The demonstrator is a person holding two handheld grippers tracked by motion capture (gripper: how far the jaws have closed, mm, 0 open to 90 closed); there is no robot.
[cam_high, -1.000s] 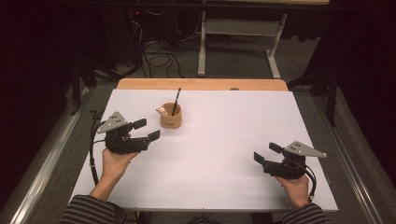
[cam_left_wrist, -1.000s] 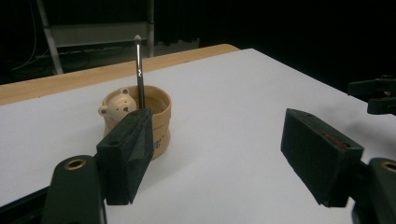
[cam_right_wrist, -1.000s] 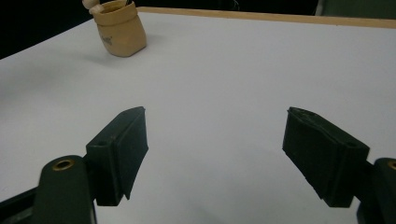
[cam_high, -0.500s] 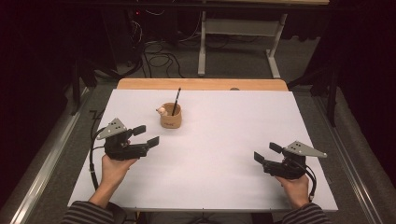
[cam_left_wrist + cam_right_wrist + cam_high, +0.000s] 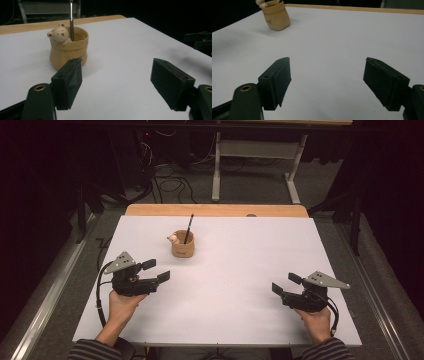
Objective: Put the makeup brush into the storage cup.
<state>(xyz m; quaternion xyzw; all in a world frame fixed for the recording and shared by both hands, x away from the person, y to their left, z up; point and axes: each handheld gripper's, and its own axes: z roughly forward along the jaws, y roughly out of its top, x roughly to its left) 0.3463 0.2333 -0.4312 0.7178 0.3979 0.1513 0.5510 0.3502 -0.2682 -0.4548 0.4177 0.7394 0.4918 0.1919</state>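
Note:
A tan ceramic cup (image 5: 182, 245) with a small bear figure (image 5: 173, 239) on its rim stands upright on the white table top (image 5: 240, 265), left of centre. A dark pen (image 5: 188, 228) stands in it. My left gripper (image 5: 156, 271) is open near the table's left side, a short way in front of the cup (image 5: 68, 48), nothing between its jaws. My right gripper (image 5: 286, 284) is open at the right front, far from the cup (image 5: 275, 15), holding nothing. The bear (image 5: 59, 33) and the pen (image 5: 71, 20) show close up in the left gripper view.
A wooden strip (image 5: 215, 210) runs along the table's far edge. Beyond it stand a white desk frame (image 5: 255, 165) and cables (image 5: 165, 180) on the floor. The surroundings are dark. Wide bare table lies between the two grippers.
My left gripper has drawn back toward the table's front edge, away from the cup. The right gripper has stayed put.

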